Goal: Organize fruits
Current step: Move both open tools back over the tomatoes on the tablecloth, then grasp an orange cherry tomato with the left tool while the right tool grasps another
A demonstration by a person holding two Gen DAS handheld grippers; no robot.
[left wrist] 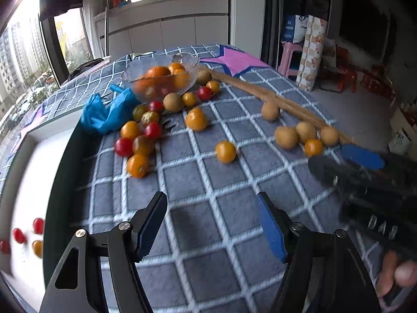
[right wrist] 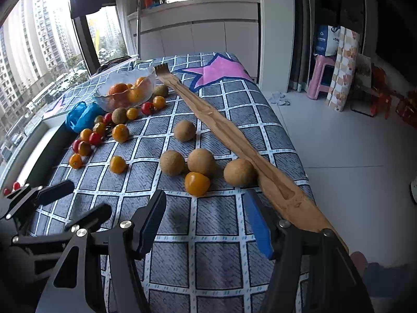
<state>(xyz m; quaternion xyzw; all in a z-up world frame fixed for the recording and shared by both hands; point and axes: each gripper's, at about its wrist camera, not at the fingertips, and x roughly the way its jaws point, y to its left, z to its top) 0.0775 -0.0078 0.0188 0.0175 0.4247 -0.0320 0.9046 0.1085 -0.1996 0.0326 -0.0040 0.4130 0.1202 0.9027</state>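
A: Fruit [right wrist: 197, 183] lies loose on the checked cloth [right wrist: 219, 260]: brown round ones [right wrist: 201, 162] near the middle, small orange and red ones [right wrist: 86, 140] toward nine o'clock.

B: And the bowl [right wrist: 125, 91]?

A: Glass, at eleven o'clock, with oranges in it. A blue bag [right wrist: 78, 116] lies just beside it, on the window side.

B: The claws?

A: Both tilt down toward the cloth. The left gripper [left wrist: 211, 224] has its jaws apart, nothing between them, only cloth below. The right gripper [right wrist: 206, 220] is likewise spread and empty; the orange fruit sits just beyond its tips at twelve o'clock.

B: What does one view give that the other lacks?

A: The left view shows a white tray [left wrist: 23, 182] at nine o'clock with a few red and orange fruits [left wrist: 38, 225] in it; the right view catches only two red ones at its edge. The left view also shows the person's fingers [left wrist: 402, 274] at four o'clock, on the right gripper's body. The right view shows the whole wooden stick [right wrist: 234, 140] running from twelve to four o'clock, one brown fruit touching it.

B: Anything unclear?

A: The left view is blurred, so the tray's fruits are hard to make out. The tray is cut off at the frame's edge.
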